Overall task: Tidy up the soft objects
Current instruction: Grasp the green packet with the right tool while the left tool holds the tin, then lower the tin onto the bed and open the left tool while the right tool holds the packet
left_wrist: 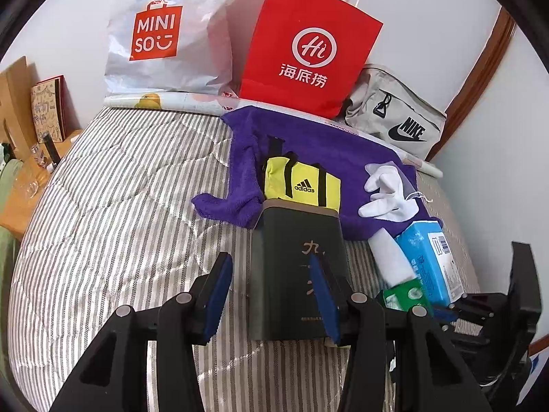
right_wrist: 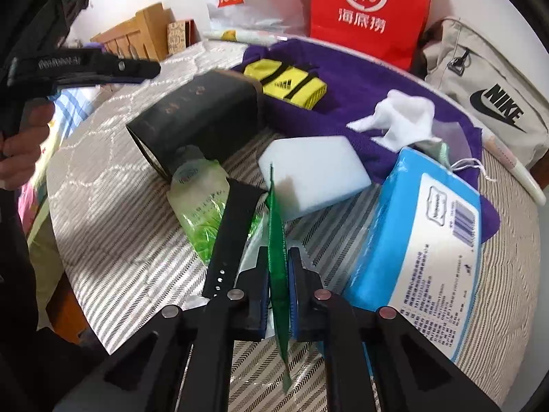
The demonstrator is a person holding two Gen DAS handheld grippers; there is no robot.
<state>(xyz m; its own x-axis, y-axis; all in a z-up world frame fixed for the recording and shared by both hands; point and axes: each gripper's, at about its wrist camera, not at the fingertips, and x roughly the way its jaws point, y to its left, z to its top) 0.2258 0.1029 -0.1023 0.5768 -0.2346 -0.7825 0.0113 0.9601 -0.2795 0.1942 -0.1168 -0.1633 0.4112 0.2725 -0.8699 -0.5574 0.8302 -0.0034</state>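
Green plastic packet (right_wrist: 278,274), thin, edge-on, is pinched between the blue pads of the right gripper (right_wrist: 278,288); its jaws are clamped on it. The packet's lower tip hangs below the fingers over the striped grey-and-white bedcover (right_wrist: 120,240). In the left wrist view the same packet (left_wrist: 405,295) shows as a green corner beside the blue tissue pack.

Left gripper (left_wrist: 271,295) is part-open with nothing between its pads; it hovers over the bedcover (left_wrist: 120,206), and its right finger overlaps the dark box (left_wrist: 295,274) in that view. From the right wrist view it (right_wrist: 85,67) is up at left, held by a hand (right_wrist: 24,144).

Just ahead of the right gripper: a black strap (right_wrist: 233,226) with holes lies across a clear green pouch (right_wrist: 199,206). The dark box (right_wrist: 202,116) lies on its side, touching the pouch's top. White foam block (right_wrist: 312,175) sits just right of the packet, touching the blue tissue pack (right_wrist: 418,240).

Purple towel (right_wrist: 360,103) is spread behind, carrying the yellow adidas bag (right_wrist: 291,84) and the white glove (right_wrist: 401,120). Along the wall stand a white MINISO bag (left_wrist: 164,34) and a red paper bag (left_wrist: 308,51), with a beige Nike pouch (left_wrist: 398,120) lying beside them.
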